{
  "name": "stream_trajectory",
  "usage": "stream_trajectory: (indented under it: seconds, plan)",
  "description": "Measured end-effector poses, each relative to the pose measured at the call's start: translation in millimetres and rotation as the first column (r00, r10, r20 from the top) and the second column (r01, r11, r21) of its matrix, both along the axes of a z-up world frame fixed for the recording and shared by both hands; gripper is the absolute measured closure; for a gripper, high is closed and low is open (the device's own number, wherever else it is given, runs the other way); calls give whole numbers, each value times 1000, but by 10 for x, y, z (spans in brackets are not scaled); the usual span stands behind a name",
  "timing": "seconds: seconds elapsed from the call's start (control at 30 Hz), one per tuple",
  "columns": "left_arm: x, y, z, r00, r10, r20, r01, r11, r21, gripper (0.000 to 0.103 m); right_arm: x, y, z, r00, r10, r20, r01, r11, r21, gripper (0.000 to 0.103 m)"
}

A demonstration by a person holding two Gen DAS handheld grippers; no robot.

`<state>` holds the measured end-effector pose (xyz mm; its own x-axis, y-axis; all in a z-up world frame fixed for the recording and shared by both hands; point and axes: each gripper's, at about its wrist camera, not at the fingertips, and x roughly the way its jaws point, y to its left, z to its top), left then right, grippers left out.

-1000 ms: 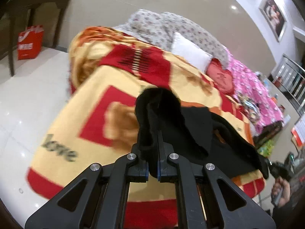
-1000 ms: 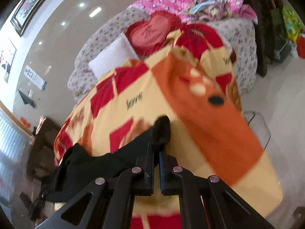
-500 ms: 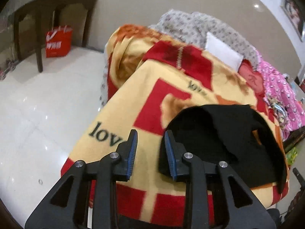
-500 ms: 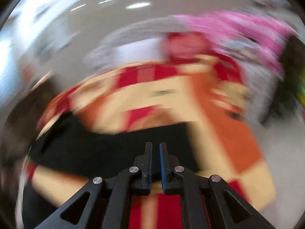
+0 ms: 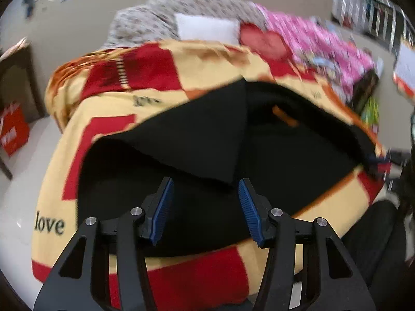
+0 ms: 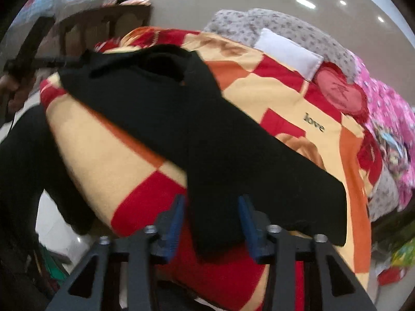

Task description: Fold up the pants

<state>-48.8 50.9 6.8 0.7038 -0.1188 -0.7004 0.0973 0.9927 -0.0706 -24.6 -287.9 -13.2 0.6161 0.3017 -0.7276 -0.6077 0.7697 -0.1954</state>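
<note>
The black pants (image 5: 194, 134) lie spread on a yellow, red and orange "love" blanket (image 5: 109, 98), with one pointed flap folded over the middle and an orange label (image 5: 285, 116) showing. My left gripper (image 5: 205, 202) hovers over their near edge. Its jaws are opening and its blue pads (image 5: 163, 207) press on nothing. In the right wrist view the pants (image 6: 181, 119) run diagonally across the blanket (image 6: 259, 85). One leg end lies between the opening jaws of my right gripper (image 6: 211, 220), whose pads (image 6: 175, 220) stand apart from the cloth.
Behind the blanket are a grey floral cover (image 5: 197, 7), a white pillow (image 5: 207, 28), a red heart cushion (image 5: 264, 41) and pink bedding (image 5: 324, 41). A red bag (image 5: 13, 132) stands on the pale floor at left. The person's dark-clothed leg (image 6: 28, 171) is beside the blanket.
Both grippers were shut on the black pants, holding them up. They have now let go, their jaws have spread, and the pants lie flat on the blanket. Both views have rolled.
</note>
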Motion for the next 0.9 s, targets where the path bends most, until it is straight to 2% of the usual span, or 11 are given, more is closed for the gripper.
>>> stream_trajectory:
  seconds: [0.07, 0.13, 0.23, 0.27, 0.3, 0.4, 0.43, 0.53, 0.67, 0.77, 0.9]
  plan:
    - [85, -196, -49, 999, -39, -24, 41, 994, 98, 51, 21, -27, 27, 999, -37, 0, 37, 999, 24, 90]
    - [151, -340, -84, 998, -52, -33, 58, 981, 187, 51, 41, -72, 108, 998, -66, 23, 65, 997, 46, 96]
    - [262, -407, -110, 1000, -15, -17, 19, 957, 289, 52, 74, -138, 314, 990, -114, 86, 107, 991, 85, 98]
    - [311, -396, -99, 1000, 7, -9, -4, 953, 303, 57, 100, -170, 403, 984, -137, 113, 126, 987, 98, 98]
    - [369, -370, -81, 1000, 17, -12, -13, 955, 296, 69, 152, -212, 515, 976, -167, 137, 151, 981, 119, 98]
    - [552, -234, -13, 997, 74, 9, -73, 953, 293, 78, 448, -344, 789, 951, -263, 165, 233, 956, 180, 98]
    - [594, -167, 27, 995, 101, 23, -104, 951, 290, 81, 610, -382, 851, 946, -289, 145, 258, 946, 198, 98]
    - [820, 120, 189, 983, 175, 59, -185, 946, 268, 82, 1133, -457, 926, 931, -356, 76, 332, 916, 227, 98]
    - [1179, 491, 251, 965, 258, 48, -262, 936, 236, 82, 1794, -448, 870, 904, -427, 30, 411, 884, 223, 98]
    - [1336, 769, 232, 945, 325, 28, -325, 931, 166, 82, 2180, -371, 784, 895, -442, 59, 424, 884, 199, 98]
    - [1318, 978, 154, 928, 371, -21, -369, 927, 66, 82, 2518, -413, 657, 877, -480, -2, 470, 858, 208, 96]
